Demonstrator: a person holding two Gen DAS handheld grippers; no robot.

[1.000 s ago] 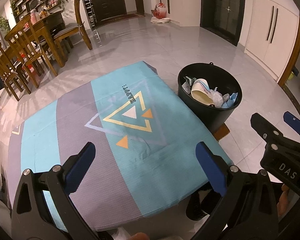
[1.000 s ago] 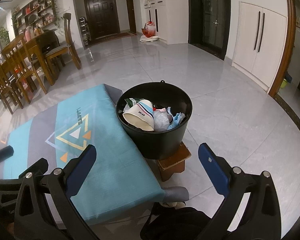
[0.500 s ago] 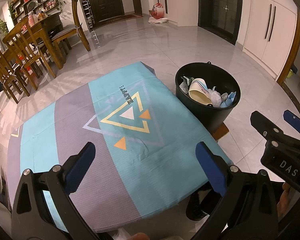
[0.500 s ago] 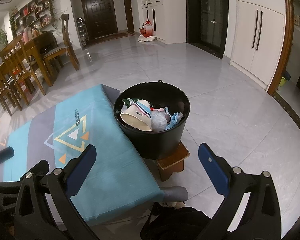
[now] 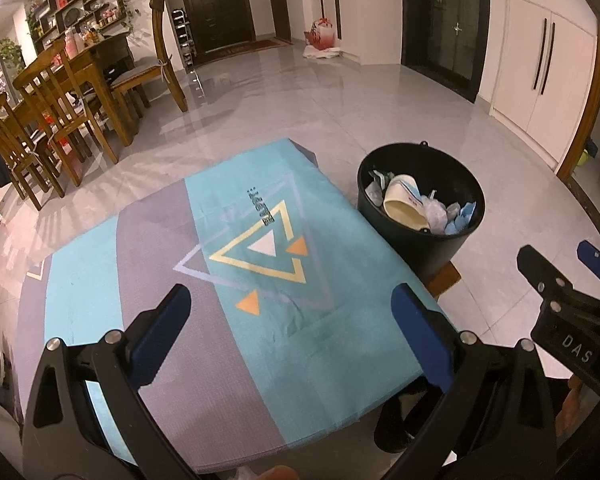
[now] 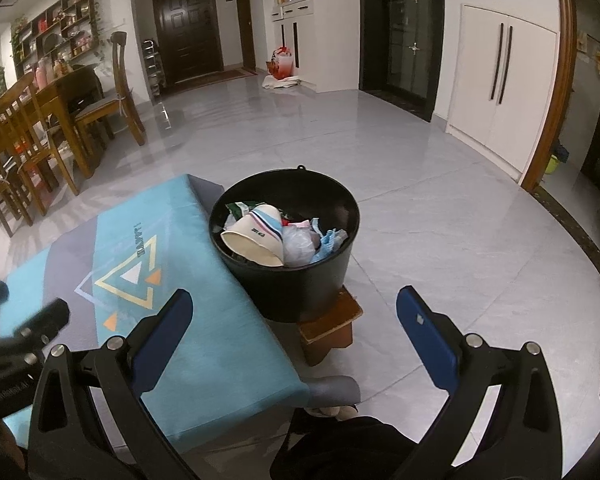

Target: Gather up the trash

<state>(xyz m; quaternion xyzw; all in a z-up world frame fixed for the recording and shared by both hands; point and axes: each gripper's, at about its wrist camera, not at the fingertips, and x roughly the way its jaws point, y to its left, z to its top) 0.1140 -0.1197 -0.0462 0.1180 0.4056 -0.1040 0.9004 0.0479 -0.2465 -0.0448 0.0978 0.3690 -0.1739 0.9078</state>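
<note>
A black bucket [image 5: 440, 240] [image 6: 300, 284] stands on a small wooden stool [image 6: 332, 328] at the right edge of a table covered with a teal and grey cloth [image 5: 228, 280] [image 6: 204, 312]. Inside it lie a paper cup [image 6: 256, 236] [image 5: 404, 204], crumpled plastic [image 6: 298, 246] and blue scraps [image 5: 462, 218]. My left gripper [image 5: 292, 328] is open and empty above the cloth. My right gripper [image 6: 294, 328] is open and empty, near the bucket and above the table's right corner; it also shows in the left wrist view [image 5: 560, 276].
A wooden dining table with chairs [image 5: 60, 112] stands at the back left. White cupboards [image 6: 500, 92] line the right wall. A red bag [image 6: 282, 64] sits by the far cabinet. Grey tiled floor [image 6: 440, 220] surrounds the bucket.
Both grippers have tilted up and drawn back slightly, so more of the room shows. Both stay open and empty. The bucket and its trash have not moved.
</note>
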